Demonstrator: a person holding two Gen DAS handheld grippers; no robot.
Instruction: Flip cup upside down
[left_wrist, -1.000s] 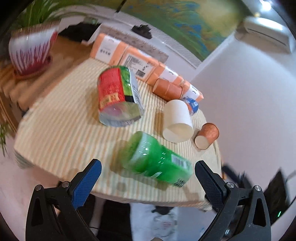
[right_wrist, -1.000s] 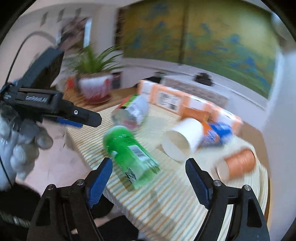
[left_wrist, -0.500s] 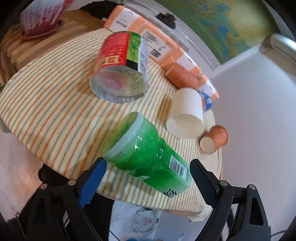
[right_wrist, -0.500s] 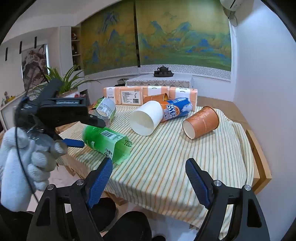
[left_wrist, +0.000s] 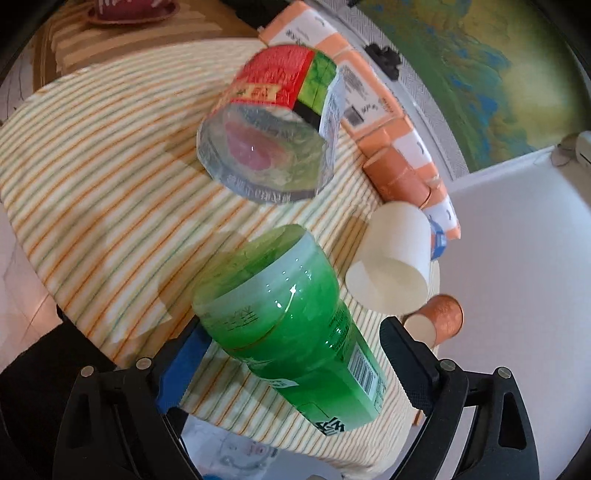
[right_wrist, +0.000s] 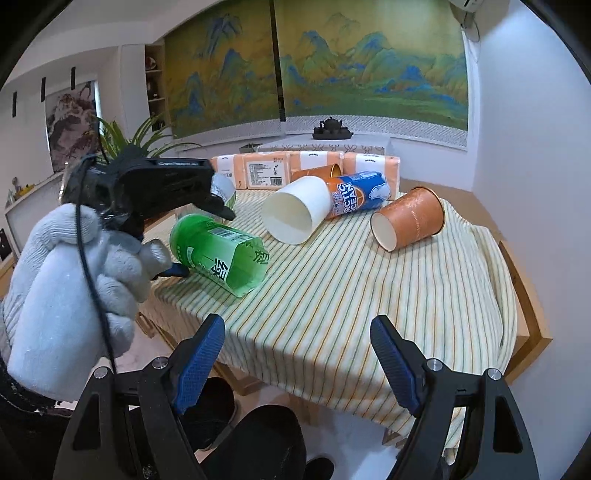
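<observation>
We have the left gripper (left_wrist: 291, 354) wide open, its fingers straddling the green cup (left_wrist: 295, 321), which lies on its side near the front edge of the striped tablecloth (left_wrist: 92, 177). The blue-padded left finger (left_wrist: 181, 369) sits just beside the cup's base end, while the black right finger (left_wrist: 406, 362) stands a little off the cup's wall; we cannot tell whether either pad touches it. From the right wrist view, that same left gripper (right_wrist: 192, 236) reaches in from the left, held in a white-gloved hand (right_wrist: 70, 295), with one finger above the green cup (right_wrist: 221, 254) and one low beside it. The cup's open mouth faces the right wrist camera.

Our right gripper (right_wrist: 297, 354) hangs off the near edge of the table, fingers spread wide and holding nothing.

Behind the green cup, a clear cup (left_wrist: 273, 129) with a red and green label lies on its side. To the right lie a white paper cup (right_wrist: 295, 210), a blue can (right_wrist: 358, 194) touching it, and an orange cup (right_wrist: 406, 218) set apart, mouth toward us. A second orange cup (right_wrist: 317, 171) rests against a row of tissue packs (right_wrist: 266, 173) along the back of the table
</observation>
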